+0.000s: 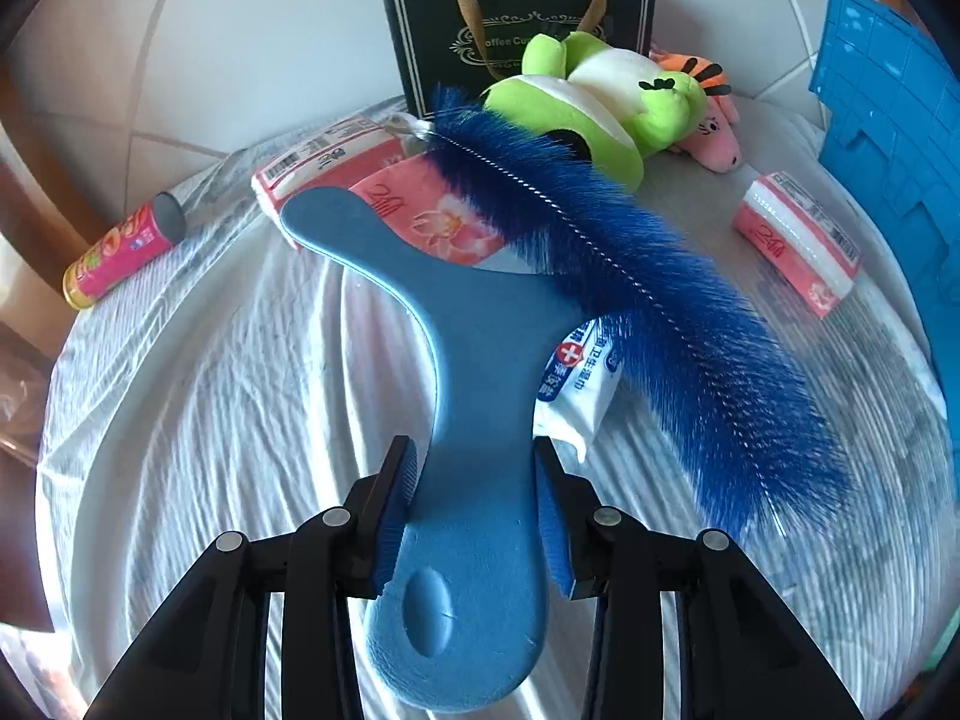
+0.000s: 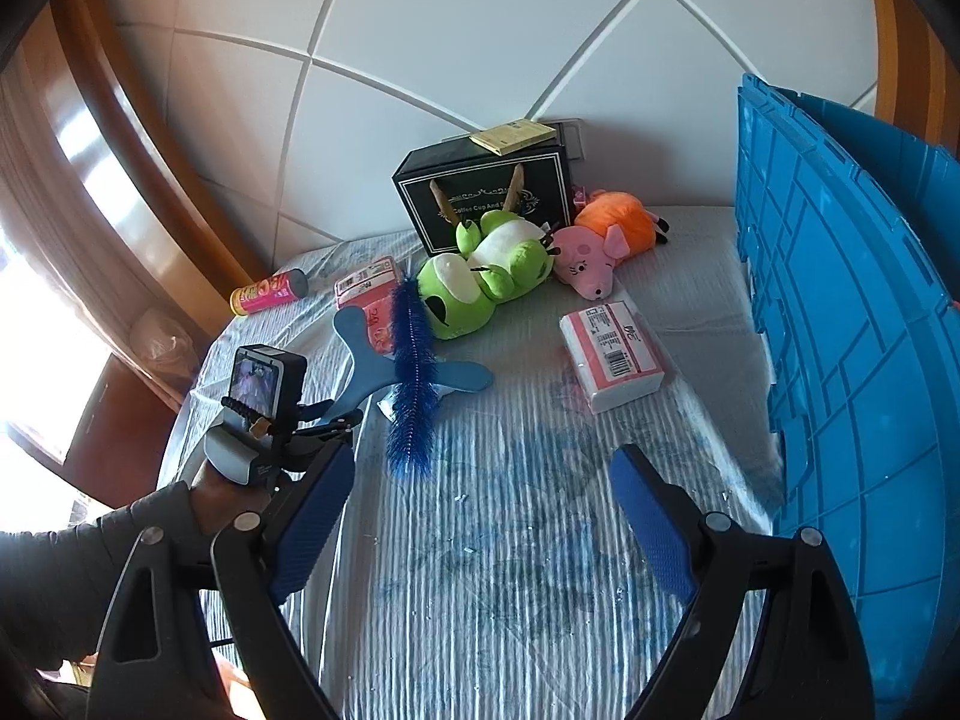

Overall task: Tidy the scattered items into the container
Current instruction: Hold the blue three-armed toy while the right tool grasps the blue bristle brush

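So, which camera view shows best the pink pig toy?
The right wrist view. There the pink pig toy lies in full sight, face and orange body, beside the green plush. In the left wrist view the green plush hides most of the pig; only its head shows.

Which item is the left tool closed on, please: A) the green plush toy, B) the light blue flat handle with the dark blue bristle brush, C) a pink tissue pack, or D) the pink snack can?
B: the left tool presses both pads against the light blue handle; the other items lie apart on the cloth.
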The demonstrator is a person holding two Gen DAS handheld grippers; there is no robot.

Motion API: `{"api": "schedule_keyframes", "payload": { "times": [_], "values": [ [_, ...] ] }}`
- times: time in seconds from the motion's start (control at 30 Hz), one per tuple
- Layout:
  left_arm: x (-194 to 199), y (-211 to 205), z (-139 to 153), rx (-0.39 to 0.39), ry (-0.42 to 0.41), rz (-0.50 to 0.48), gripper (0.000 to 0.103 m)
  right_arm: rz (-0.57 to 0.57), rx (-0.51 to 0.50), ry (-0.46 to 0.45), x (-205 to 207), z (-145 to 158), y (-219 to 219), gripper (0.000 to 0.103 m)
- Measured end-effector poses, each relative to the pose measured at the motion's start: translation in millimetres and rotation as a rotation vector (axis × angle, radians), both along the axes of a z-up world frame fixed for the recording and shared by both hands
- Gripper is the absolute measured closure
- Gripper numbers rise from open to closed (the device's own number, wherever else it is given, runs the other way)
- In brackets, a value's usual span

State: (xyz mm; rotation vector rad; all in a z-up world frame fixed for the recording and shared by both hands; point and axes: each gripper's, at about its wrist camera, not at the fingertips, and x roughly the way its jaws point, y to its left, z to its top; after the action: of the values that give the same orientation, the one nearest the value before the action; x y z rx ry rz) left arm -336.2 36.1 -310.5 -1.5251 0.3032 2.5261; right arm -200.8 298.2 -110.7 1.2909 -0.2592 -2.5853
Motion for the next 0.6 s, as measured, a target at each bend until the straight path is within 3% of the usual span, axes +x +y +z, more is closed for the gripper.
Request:
{"api": "schedule_keyframes", "payload": {
  "times": [0.23,0.43,0.47,0.57,0.6],
  "values": [
    [50,-45,17,0.011,0.037,0.063,0.065,0.109,0.016,-0.01,-21,-12,-38,0.015],
    [90,-91,43,0.048,0.092,0.154,0.066,0.238,0.074,-0.026,-64,-55,-87,0.015],
    [95,-98,47,0.053,0.099,0.168,0.068,0.255,0.084,-0.03,-74,-65,-96,0.015],
    [110,-119,57,0.057,0.117,0.198,0.086,0.295,0.11,-0.051,-107,-98,-122,0.015],
    [113,-124,60,0.057,0.12,0.204,0.086,0.299,0.125,-0.057,-119,-110,-129,0.015]
  ]
}}
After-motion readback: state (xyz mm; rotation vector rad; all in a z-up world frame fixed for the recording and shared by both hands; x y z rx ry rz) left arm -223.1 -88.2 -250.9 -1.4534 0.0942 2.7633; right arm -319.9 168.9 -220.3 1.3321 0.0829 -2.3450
